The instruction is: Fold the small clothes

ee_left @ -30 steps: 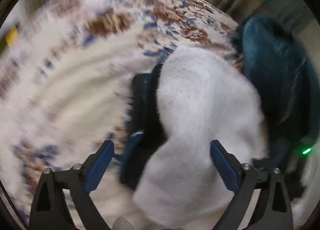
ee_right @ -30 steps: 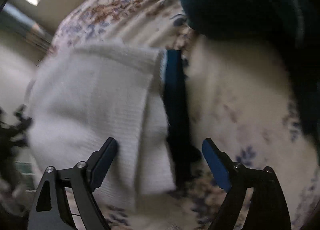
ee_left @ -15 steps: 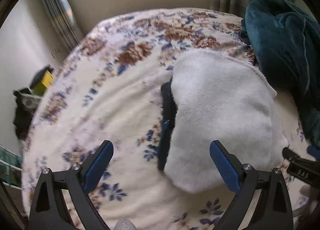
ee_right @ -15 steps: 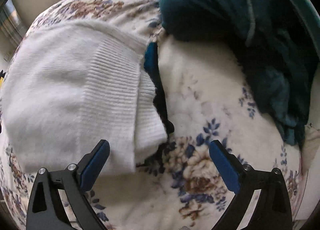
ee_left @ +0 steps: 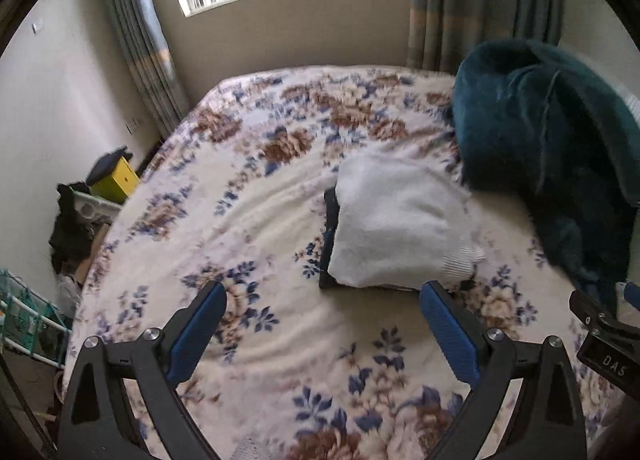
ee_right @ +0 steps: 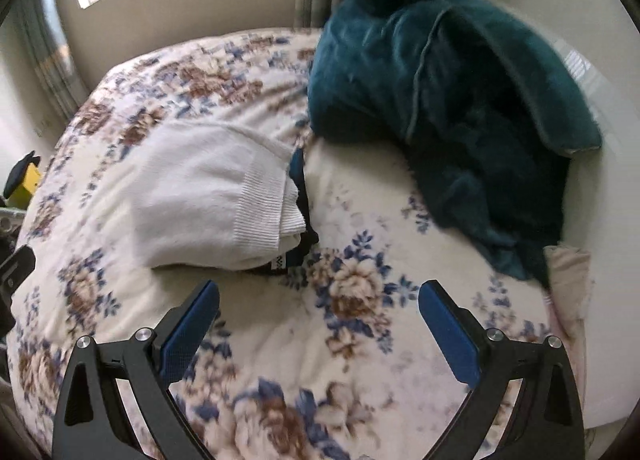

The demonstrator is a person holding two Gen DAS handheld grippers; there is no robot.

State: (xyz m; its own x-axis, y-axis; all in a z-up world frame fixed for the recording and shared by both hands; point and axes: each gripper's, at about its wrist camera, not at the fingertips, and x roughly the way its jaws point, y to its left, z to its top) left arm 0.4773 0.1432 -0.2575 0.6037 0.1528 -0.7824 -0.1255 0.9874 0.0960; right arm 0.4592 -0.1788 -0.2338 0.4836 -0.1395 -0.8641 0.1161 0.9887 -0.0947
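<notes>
Both grippers have pulled back from the folded white garment, now clear of both. Left gripper wide apart, empty; right gripper wide apart, empty. Garment lies on a dark folded piece, beside the teal blanket, on the floral bedspread.

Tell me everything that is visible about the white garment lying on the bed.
The white garment is a soft knit piece, folded into a compact, roughly rectangular bundle. A ribbed band runs along the edge that faces the teal blanket. It lies flat on top of a dark blue and black garment whose edges stick out beneath it, on the floral bedspread. Neither tool touches it.
</notes>
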